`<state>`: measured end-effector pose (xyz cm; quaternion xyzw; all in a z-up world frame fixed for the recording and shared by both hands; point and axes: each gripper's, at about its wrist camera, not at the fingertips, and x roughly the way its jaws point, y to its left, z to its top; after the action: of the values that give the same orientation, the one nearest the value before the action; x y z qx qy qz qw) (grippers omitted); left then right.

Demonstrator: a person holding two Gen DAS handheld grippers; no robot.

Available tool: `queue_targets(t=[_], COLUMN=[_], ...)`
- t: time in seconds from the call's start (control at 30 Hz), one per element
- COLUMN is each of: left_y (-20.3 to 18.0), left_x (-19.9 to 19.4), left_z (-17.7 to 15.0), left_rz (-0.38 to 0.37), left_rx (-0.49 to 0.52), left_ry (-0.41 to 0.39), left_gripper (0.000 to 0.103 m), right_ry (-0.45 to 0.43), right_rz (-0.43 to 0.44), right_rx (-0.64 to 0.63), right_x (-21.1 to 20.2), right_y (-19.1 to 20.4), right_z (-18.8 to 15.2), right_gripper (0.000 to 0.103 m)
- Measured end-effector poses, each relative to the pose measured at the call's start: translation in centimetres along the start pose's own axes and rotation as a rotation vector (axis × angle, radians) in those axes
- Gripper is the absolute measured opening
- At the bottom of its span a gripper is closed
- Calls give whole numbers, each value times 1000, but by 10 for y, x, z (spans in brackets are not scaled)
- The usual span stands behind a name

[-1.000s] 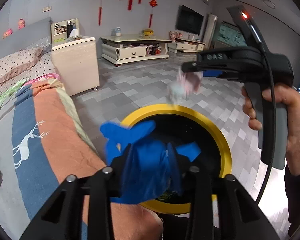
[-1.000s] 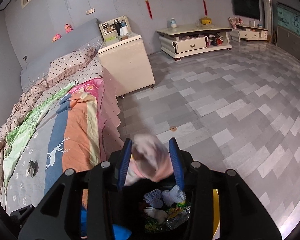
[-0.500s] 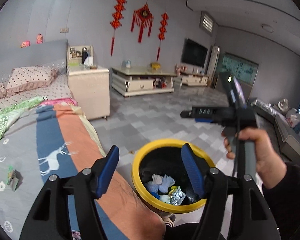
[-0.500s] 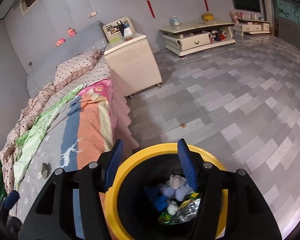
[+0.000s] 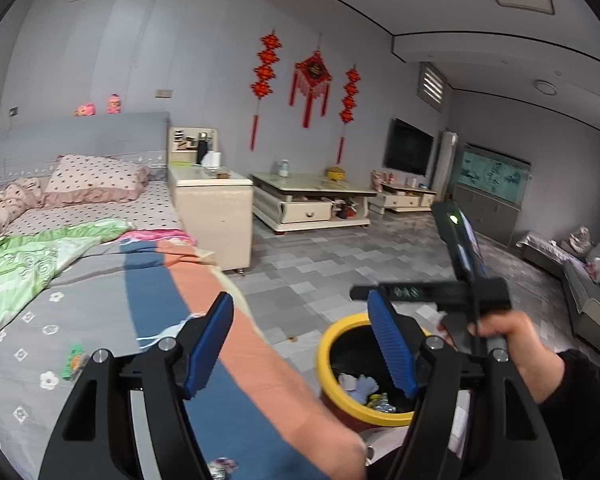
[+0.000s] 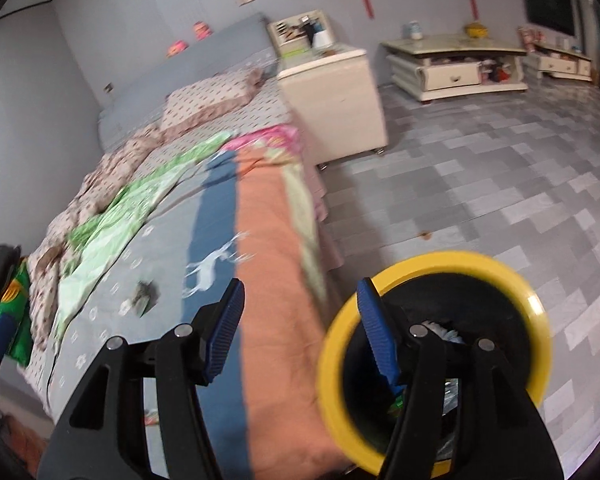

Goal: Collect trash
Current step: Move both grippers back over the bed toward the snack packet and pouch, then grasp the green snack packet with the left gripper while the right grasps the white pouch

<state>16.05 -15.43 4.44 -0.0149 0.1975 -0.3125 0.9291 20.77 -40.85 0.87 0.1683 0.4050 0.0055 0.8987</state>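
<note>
Yellow-rimmed black round bin (image 6: 534,312) beside the bed holds crumpled trash (image 5: 358,384). Left gripper (image 5: 300,344) and right gripper (image 6: 300,320) jaws are opening, nothing between them. Next: approach the dark scrap (image 6: 142,298) on the grey patterned quilt (image 6: 100,308) with jaws wide, then close squarely.

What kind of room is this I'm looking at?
Most likely a home's combined bedroom and living room: a made-up bed with a pillow, a wall-mounted TV above a low cabinet, and a sofa on the far side.

Left tongs (image 5: 300,340), right tongs (image 6: 300,330): jaws opening, nothing between.
</note>
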Motion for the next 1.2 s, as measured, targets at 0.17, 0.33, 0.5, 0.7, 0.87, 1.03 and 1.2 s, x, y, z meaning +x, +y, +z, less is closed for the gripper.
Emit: queue_targets(t=[0.17, 0.33, 0.5, 0.7, 0.87, 1.03, 1.2], left_y=[40, 94, 162, 232, 275, 305, 324], left_x=[-4, 6, 36, 73, 93, 111, 135], left_z=[-2, -7, -18, -46, -69, -90, -110], left_rz=[55, 145, 265, 387, 451, 480, 490], left_rx=[-29, -60, -98, -122, -133, -165, -178], left_ry=[4, 31, 125, 253, 337, 396, 459], left_gripper=[67, 68, 69, 69, 69, 69, 69], right_ry=[68, 181, 327, 499, 617, 689, 717], right_rz=[40, 111, 168, 221, 235, 237, 207], right_rx=[-50, -53, -53, -24, -17, -18, -86], right_x=[16, 43, 82, 131, 154, 164, 180], right_y=[48, 84, 117, 143, 153, 164, 180], right_z=[-25, -51, -83, -116, -140, -156, -165], right_gripper=[59, 60, 63, 64, 64, 66, 66])
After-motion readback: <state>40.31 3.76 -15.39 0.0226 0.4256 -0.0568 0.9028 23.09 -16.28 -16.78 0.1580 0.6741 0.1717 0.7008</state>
